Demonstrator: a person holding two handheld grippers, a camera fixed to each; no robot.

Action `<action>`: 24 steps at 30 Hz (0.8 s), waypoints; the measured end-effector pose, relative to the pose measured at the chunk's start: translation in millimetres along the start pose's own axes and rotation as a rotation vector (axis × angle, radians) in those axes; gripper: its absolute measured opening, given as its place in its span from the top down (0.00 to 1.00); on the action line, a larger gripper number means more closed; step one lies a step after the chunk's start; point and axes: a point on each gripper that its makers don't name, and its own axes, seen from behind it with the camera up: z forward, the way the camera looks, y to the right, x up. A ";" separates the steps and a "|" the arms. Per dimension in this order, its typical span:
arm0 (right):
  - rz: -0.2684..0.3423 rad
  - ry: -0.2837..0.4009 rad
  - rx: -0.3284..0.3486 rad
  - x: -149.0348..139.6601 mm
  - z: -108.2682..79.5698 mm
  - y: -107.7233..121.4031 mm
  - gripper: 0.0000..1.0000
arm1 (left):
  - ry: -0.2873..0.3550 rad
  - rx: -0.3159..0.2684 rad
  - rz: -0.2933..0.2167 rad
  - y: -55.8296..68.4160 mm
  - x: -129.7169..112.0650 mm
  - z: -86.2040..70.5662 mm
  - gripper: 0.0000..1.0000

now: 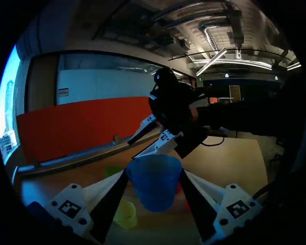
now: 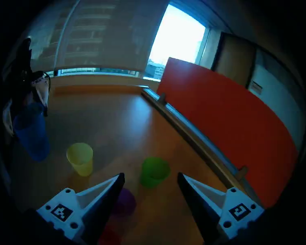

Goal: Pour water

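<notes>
Blue cup (image 1: 155, 185) is sitting right between the fingers of the left gripper (image 1: 153, 172). Both fingers press in on its sides just under the rim, so that one is clamped on the cup. It looks pretty much upright from the left gripper view. I honestly can't tell if there's anything inside it, or whether its base is touching the wooden table (image 2: 124, 122). From the right gripper view the same cup shows way off at the left edge, well apart from everything else. The right gripper (image 2: 149, 175) is spread wide with nothing in it, hanging over the table with its fingers pointing toward a green cup (image 2: 154, 171) that stands just past the tips, not touched by either one. A yellow cup (image 2: 80, 158) stands upright a bit to the left of the green one. A purple cup (image 2: 124, 202) is tucked close beside the gripper's left finger, partly hidden by it. There's also something red (image 2: 110, 237) low down by that finger, too cut off to make out. An orange partition (image 2: 234, 122) runs along the far edge of the table, and a bright window (image 2: 177, 41) sits beyond it.
</notes>
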 end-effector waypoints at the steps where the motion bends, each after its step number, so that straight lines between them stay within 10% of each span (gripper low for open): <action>1: -0.006 -0.007 0.006 0.0 4.8 1.1 0.00 | -0.001 0.000 -0.001 -0.5 -1.0 -0.4 0.13; 24: -0.045 -0.195 0.116 -29.6 84.0 16.5 0.00 | -0.033 -0.008 -0.026 -9.2 -27.2 -0.3 0.13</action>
